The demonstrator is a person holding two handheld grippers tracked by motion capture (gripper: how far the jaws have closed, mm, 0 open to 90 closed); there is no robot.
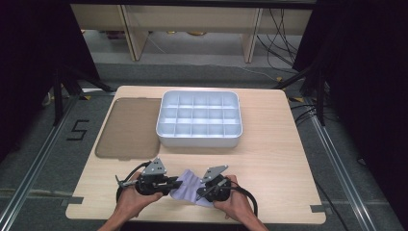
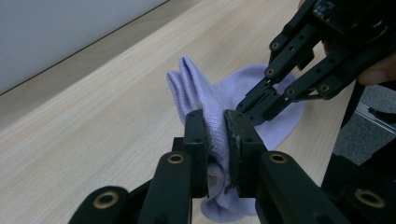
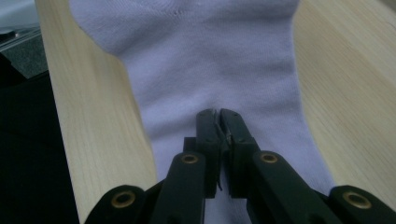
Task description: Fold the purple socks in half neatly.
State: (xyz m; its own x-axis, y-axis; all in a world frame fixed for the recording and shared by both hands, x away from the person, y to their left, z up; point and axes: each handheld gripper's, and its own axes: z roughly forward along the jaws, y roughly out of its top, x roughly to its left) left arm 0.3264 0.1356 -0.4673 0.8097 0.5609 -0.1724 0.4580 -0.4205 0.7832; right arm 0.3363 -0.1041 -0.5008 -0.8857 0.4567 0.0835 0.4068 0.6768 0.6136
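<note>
A pale lilac sock (image 1: 191,185) lies crumpled near the table's front edge, between my two grippers. My left gripper (image 1: 177,185) is shut on it: in the left gripper view a bunched fold of sock (image 2: 205,93) is squeezed between the jaws (image 2: 215,128) and stands up off the wood. My right gripper (image 1: 199,196) comes in from the other side. Its jaws (image 3: 218,114) are pressed together on the flat part of the sock (image 3: 210,56), with a thin sliver of fabric between the tips. The left gripper view also catches that gripper (image 2: 251,106) with its tips on the sock.
A white compartment tray (image 1: 199,140) stands at the middle back of the wooden table (image 1: 274,163). A brown translucent lid (image 1: 127,127) lies flat to its left. The table's front edge runs just below both hands.
</note>
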